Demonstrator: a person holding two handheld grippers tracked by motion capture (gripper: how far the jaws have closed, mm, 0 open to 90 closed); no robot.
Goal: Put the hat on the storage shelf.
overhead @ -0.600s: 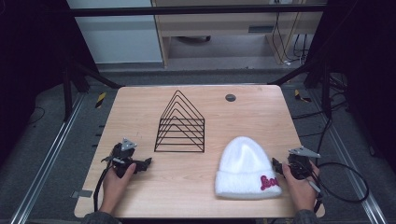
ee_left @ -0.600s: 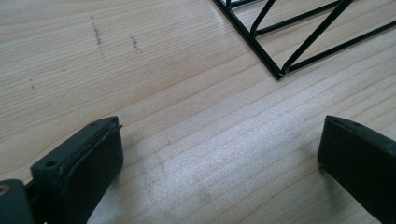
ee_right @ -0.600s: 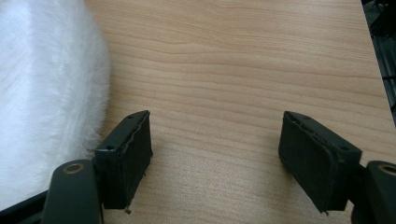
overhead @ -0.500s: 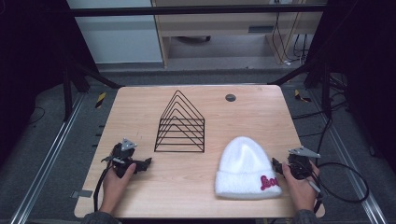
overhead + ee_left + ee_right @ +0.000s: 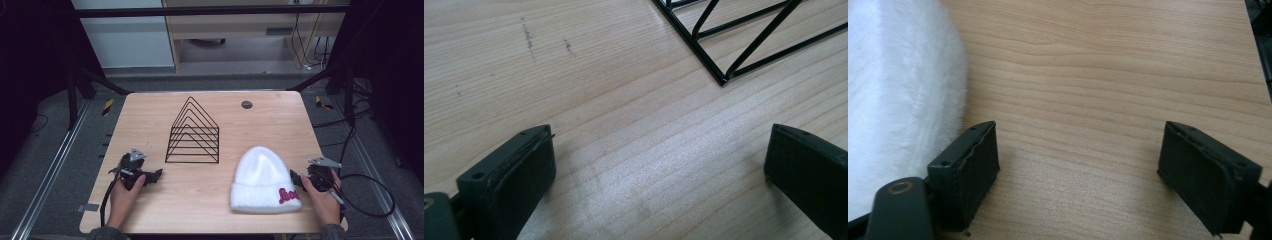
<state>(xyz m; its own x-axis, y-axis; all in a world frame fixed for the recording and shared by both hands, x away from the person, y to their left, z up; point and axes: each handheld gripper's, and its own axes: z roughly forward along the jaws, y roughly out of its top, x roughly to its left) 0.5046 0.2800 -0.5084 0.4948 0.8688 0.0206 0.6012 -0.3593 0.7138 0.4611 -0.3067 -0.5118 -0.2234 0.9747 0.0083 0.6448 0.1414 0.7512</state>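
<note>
On the left of the wooden worktop (image 5: 210,200), the left claw (image 5: 156,176) rests low near the front edge, its jaws spread wide with only bare wood between them. Just beyond it, toward the middle, stands a black wire rack (image 5: 194,132) made of nested triangular frames; one lower corner of it (image 5: 724,75) lies ahead of the left claw's jaws, apart from them. Right of the rack and nearer the front edge lies a white beanie (image 5: 265,177), fluffy and soft-looking, its rounded crown pointing away from the person and its folded cuff toward them, with a red embroidered word on the cuff's right end. The right claw (image 5: 295,179) sits just beside that cuff end, jaws wide apart and gripping nothing; the white fuzz (image 5: 898,100) lies against the outer side of one jaw.
</note>
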